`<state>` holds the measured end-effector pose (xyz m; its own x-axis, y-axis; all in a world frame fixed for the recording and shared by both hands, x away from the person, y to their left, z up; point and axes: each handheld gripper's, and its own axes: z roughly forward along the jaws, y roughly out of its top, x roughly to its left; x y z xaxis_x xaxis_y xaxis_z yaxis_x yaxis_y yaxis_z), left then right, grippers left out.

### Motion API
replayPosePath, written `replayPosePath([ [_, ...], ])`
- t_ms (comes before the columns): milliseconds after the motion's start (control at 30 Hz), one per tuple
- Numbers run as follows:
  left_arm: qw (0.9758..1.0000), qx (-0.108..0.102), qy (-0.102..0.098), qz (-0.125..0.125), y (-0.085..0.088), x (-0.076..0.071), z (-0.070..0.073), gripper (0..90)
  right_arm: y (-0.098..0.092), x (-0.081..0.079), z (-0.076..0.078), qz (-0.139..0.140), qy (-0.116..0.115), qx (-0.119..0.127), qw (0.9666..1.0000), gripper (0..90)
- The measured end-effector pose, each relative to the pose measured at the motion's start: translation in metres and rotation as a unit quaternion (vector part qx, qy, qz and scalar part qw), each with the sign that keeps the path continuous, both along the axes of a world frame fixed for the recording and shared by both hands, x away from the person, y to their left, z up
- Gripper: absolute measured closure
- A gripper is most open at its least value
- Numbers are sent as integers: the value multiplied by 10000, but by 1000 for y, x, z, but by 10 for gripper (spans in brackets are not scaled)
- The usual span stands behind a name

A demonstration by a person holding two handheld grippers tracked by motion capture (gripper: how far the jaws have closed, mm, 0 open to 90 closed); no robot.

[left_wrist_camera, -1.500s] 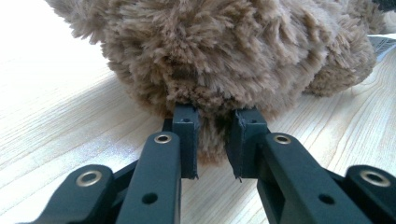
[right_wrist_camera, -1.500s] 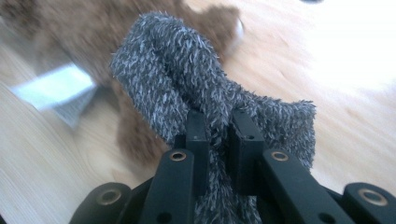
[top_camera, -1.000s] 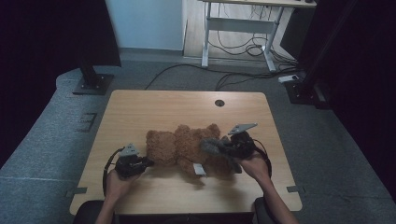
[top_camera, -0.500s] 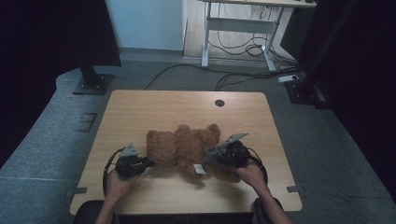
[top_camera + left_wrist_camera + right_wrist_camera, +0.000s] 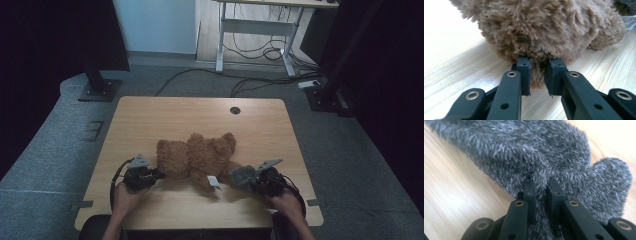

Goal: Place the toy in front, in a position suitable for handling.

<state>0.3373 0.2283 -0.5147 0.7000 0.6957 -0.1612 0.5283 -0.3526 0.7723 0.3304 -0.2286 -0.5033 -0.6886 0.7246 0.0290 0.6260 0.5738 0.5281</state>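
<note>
Nearest the bottom edge of the high view, two forearms are seen coming in over the near edge of the wooden table (image 5: 150, 125). The left gripper (image 5: 156, 174) is held low at the near left, pointed at the head end of a brown teddy bear (image 5: 200, 155). In the left gripper view, its black jaws are drawn close together with a tuft of the bear's brown fur (image 5: 537, 72) pinched between the pads, so the bear is gripped there.

At the near right, the right gripper (image 5: 235, 176) is held just above the tabletop, with a grey fuzzy sock (image 5: 244, 175) bunched at its tip. In the right gripper view, the jaws are almost fully closed and a fold of the grey knit is clamped between them; the rest of the sock is spread beyond the jaws over the wood, with one rounded end lying off to the right.

Just beyond the two grippers, the bear is stretched across the near half of the table, between them, lying flat on the wood. A small white tag (image 5: 214, 182) is seen at its near side, just beside the sock.

Farther off, a round cable hole (image 5: 235, 110) is set near the far edge of the table. Beyond the table, grey carpet, loose cables and the white legs of a desk (image 5: 255, 27) are seen.
</note>
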Motion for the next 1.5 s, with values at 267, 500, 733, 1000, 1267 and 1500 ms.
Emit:
replayPosePath([
  [267,10000,11,-5,-7,0,0,0,747,-9,-5,25,-68,-249,350,9991,796],
  [500,10000,3,-6,-9,0,0,0,747,-5,-2,70,74,-698,625,9956,796],
  [733,10000,-5,-2,-8,0,0,0,747,17,7,105,370,-986,741,9917,796],
  [1000,10000,-4,0,-18,0,0,0,746,63,28,125,806,-1158,769,9870,795],
  [1267,10000,-7,-5,-20,-1,0,0,747,113,45,125,1192,-1060,795,9840,795],
  [1500,10000,-3,5,-29,-1,0,0,747,151,57,97,1458,-760,669,9841,795],
])
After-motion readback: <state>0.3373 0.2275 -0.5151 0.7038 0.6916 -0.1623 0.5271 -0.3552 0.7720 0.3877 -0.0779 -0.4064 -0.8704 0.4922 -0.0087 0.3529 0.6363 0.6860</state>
